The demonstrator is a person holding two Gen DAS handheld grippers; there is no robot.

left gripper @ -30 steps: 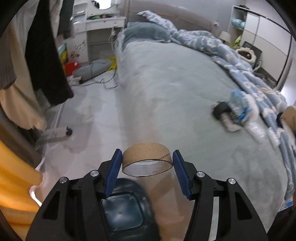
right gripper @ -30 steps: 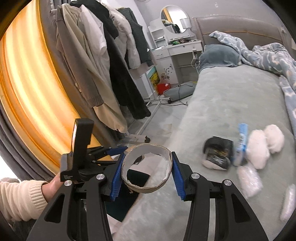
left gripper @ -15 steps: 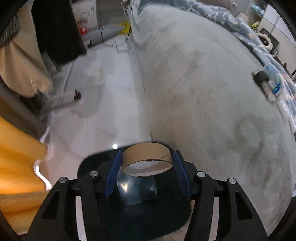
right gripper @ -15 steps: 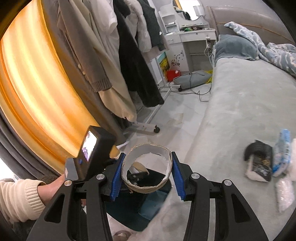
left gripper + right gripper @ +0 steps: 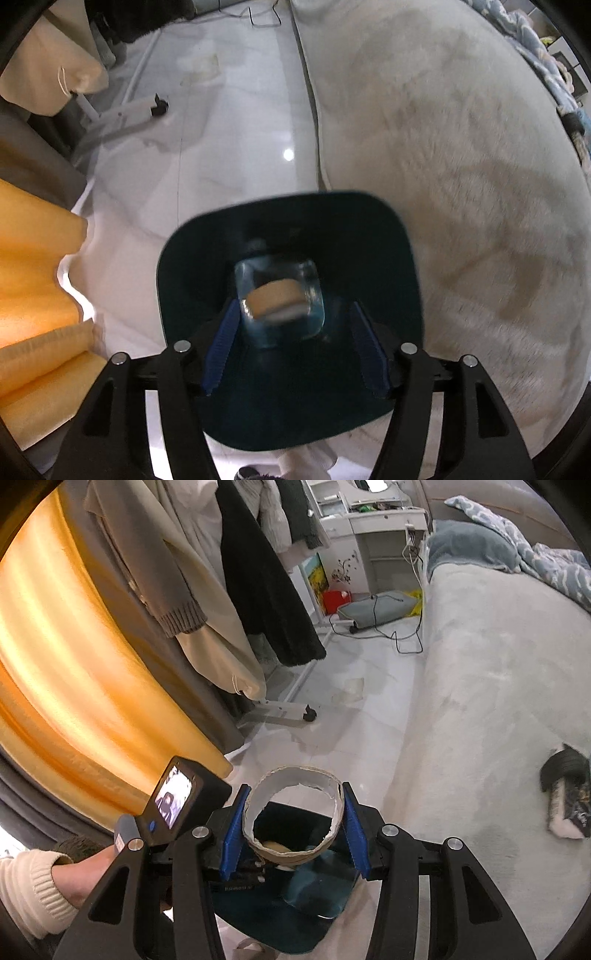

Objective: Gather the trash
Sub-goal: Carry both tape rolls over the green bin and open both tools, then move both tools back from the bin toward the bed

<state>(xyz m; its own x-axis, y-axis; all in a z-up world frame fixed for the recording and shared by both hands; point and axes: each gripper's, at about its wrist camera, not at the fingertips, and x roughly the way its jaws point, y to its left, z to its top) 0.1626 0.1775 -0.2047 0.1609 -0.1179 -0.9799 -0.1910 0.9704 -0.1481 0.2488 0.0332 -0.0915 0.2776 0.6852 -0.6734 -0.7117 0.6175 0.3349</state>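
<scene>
Left cardboard ring: a brown cardboard ring (image 5: 275, 298) lies blurred down inside the dark teal bin (image 5: 288, 236), apart from both blue pads, over the bin's pale blue bottom
Left gripper: the left gripper (image 5: 293, 345) points steeply down into the bin's mouth; its jaws have just been opening and now stand apart with nothing pressed between them
Right cardboard ring: a second, white-lined cardboard ring (image 5: 293, 814) with a torn edge sits between the pads of the right gripper (image 5: 293, 827), opening toward the camera
Right gripper: clamped on that ring, a pad touching each side, held just above the bin
Bin: stands on the floor just beside the bed's edge; in the right view its rim (image 5: 317, 919) shows under the held ring, with the brown ring visible through the hoop
Hand: a hand (image 5: 79, 875) in a cream knit sleeve grips the left gripper's handle, which carries a small lit screen (image 5: 173, 797)
Bed: a pale grey fleece bed (image 5: 491, 686) fills the right side; a black and white wrapper (image 5: 567, 792) lies on it, well apart from the bin
Floor: pale tiles (image 5: 236, 110) with a wheeled clothes rack foot (image 5: 291, 712) and cables
Surroundings: coats hang on the rack (image 5: 266, 590); an orange curtain (image 5: 62, 646) is at the left
</scene>
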